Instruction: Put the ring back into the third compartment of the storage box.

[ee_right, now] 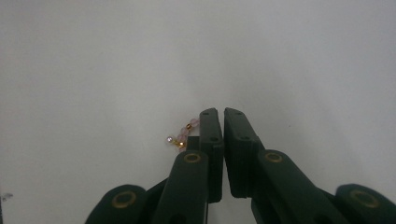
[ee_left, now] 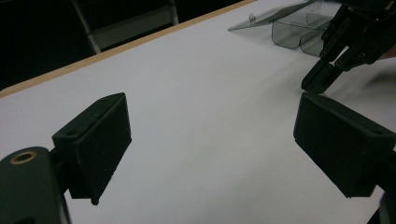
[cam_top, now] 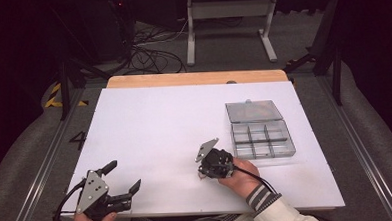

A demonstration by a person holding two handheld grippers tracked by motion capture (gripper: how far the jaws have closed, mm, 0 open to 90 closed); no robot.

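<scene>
Pink beads (ee_right: 183,134) peek beside the clenched right gripper (ee_right: 223,114), apparently pinched for the open box (cam_top: 260,130), while the left gripper (ee_left: 210,135) waits released.

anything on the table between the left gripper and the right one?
Nothing: in the high view, bare white table runs from the left gripper to the right gripper; the left gripper view shows the same.

From above, my white counter (cam_top: 184,126) is evenly and brightly lit while the room around it falls to near black, and shadows on it are faint. My left claw's view is soft, its near jaws blurred. My right claw's view is dim and greyish, darkening toward the corners, with soft focus throughout.
</scene>
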